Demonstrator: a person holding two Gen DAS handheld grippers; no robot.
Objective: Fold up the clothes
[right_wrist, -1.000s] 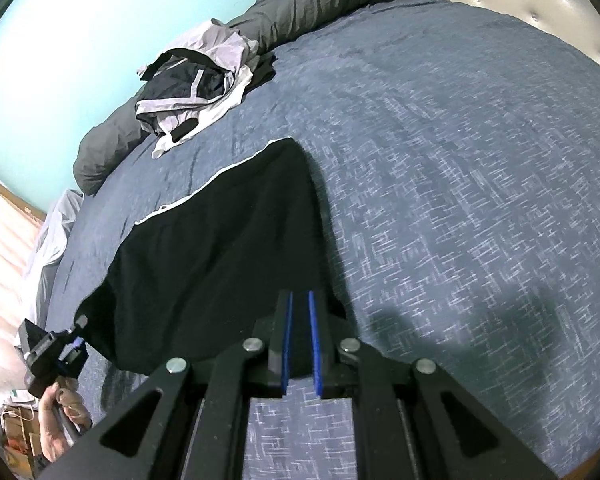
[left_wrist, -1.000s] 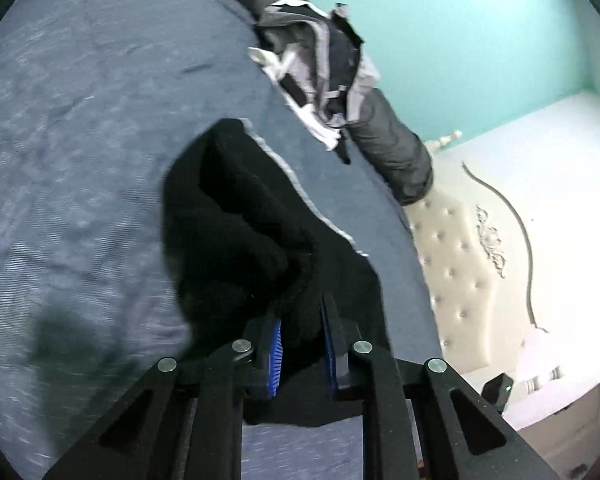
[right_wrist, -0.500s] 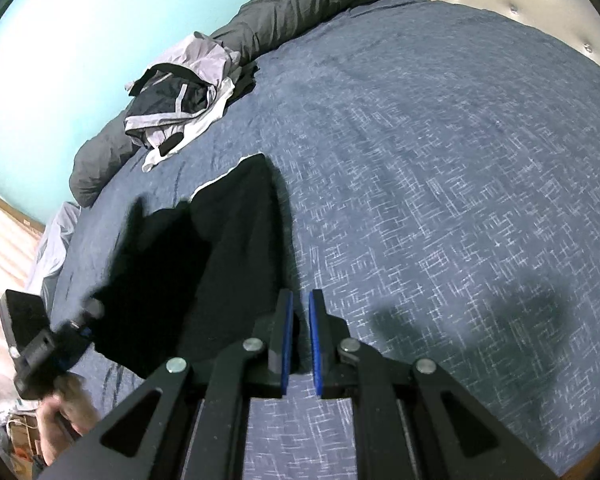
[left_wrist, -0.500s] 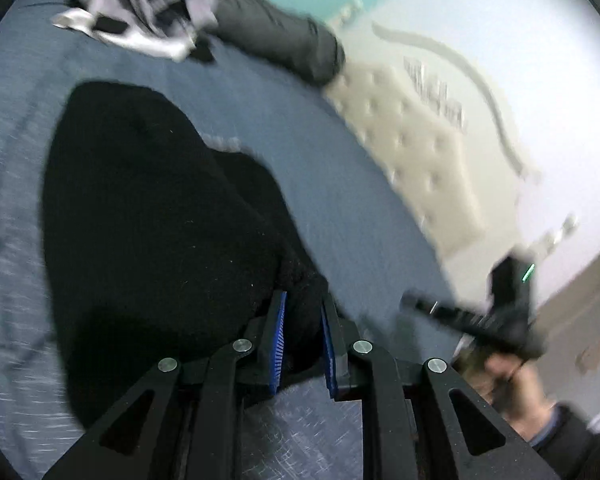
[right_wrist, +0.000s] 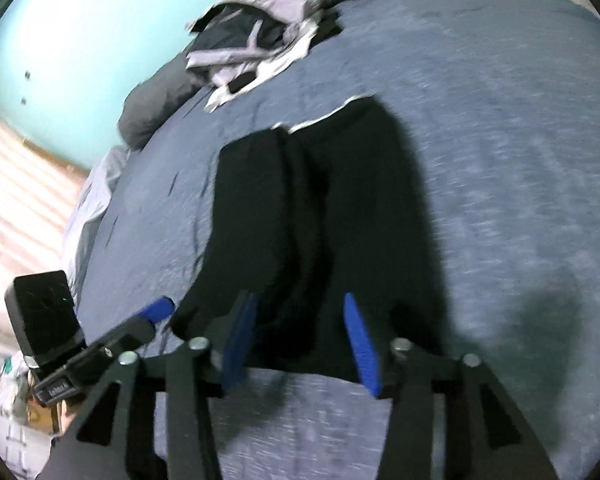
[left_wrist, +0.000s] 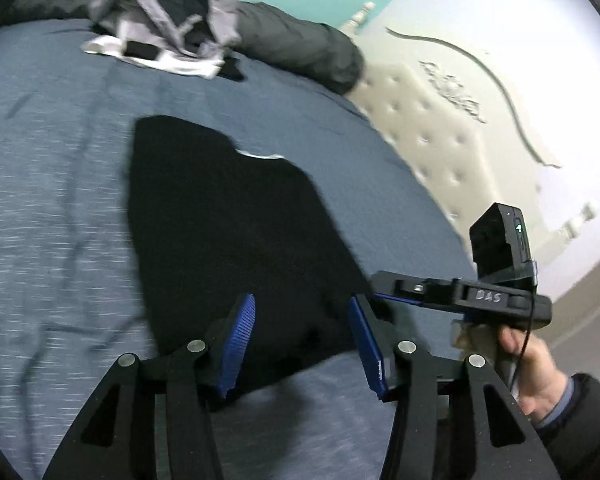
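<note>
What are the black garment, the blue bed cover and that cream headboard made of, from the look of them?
Black garment: soft matte fabric, perhaps fleece or knit; it drapes limply without shine. Bed cover: woven cloth, seemingly heathered blue with pale flecks and soft creases. Headboard: cream padded upholstery, maybe leather-like; buttoned tufts dimple a faintly glossy surface.

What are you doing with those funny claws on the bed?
A person is folding clothes with a claw-like gripper in each hand. The black garment lies folded over on the blue bedspread. The left gripper and the right gripper are both open just above its near edge, holding nothing. A jumbled pile of grey, black and white clothes waits further back, by the rolled dark grey duvet.
</note>
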